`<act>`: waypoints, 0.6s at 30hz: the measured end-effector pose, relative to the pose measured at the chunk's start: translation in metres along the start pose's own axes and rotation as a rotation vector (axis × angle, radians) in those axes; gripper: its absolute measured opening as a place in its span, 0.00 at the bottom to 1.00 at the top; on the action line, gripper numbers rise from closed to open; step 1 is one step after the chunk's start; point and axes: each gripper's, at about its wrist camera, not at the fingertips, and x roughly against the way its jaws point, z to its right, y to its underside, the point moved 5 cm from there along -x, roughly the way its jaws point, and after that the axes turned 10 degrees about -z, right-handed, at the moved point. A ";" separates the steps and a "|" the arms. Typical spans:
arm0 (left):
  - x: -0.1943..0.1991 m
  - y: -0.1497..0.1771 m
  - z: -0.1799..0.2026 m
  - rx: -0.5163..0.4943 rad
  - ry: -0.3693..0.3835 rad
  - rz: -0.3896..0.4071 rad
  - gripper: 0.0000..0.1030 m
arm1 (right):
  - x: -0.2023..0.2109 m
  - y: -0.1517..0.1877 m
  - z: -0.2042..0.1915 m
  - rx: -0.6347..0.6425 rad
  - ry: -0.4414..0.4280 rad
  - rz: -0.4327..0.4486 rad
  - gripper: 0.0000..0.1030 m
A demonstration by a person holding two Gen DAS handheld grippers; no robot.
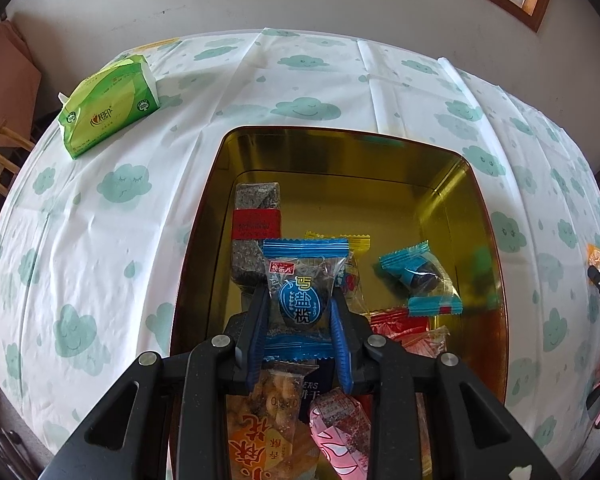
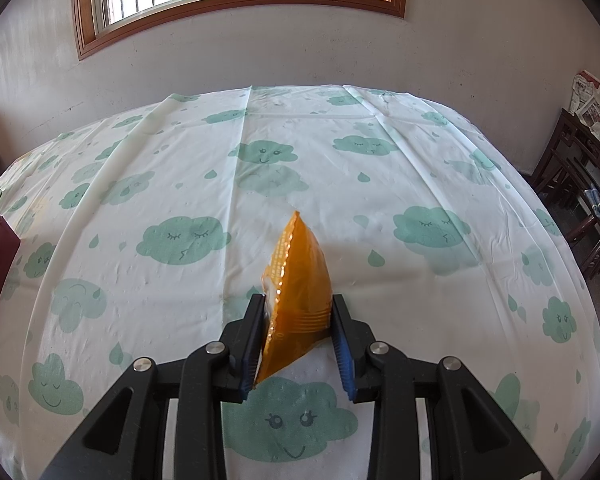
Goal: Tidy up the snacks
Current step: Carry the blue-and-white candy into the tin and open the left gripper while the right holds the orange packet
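Since each claw carries a snack, the handling notes run from biggest thing down:

Tin: the gold-lined tin (image 1: 452, 184) sits on the cloud-print tablecloth (image 1: 100, 240); rigid, probably the heaviest thing here, it likely stays put while packets drop in. Its near end is cut off behind the left gripper.

Orange packet: held edge-up over the tablecloth by the right gripper (image 2: 298, 336), whose jaws are pinched on its lower half; light, crinkly, slick film, best squeezed across the padded middle. Contents unreadable.

Blue packet: the blue packet (image 1: 302, 288) hangs above the tin's interior, clamped at its sides by the left gripper (image 1: 300, 344); soft wrapper around one firm lump, so a grip on the lump should hold better than one on the seal.

Loose snacks: several wrapped pieces lie in the tin, some hidden under the left gripper; labels partly legible at most.
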 end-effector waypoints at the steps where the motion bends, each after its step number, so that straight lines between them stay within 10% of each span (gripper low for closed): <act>1: 0.000 0.001 0.000 -0.001 -0.002 0.000 0.27 | 0.000 0.000 0.000 0.000 0.000 0.000 0.32; 18: 0.031 0.009 0.007 -0.030 -0.048 0.061 0.53 | 0.000 0.000 0.000 0.001 0.002 0.000 0.32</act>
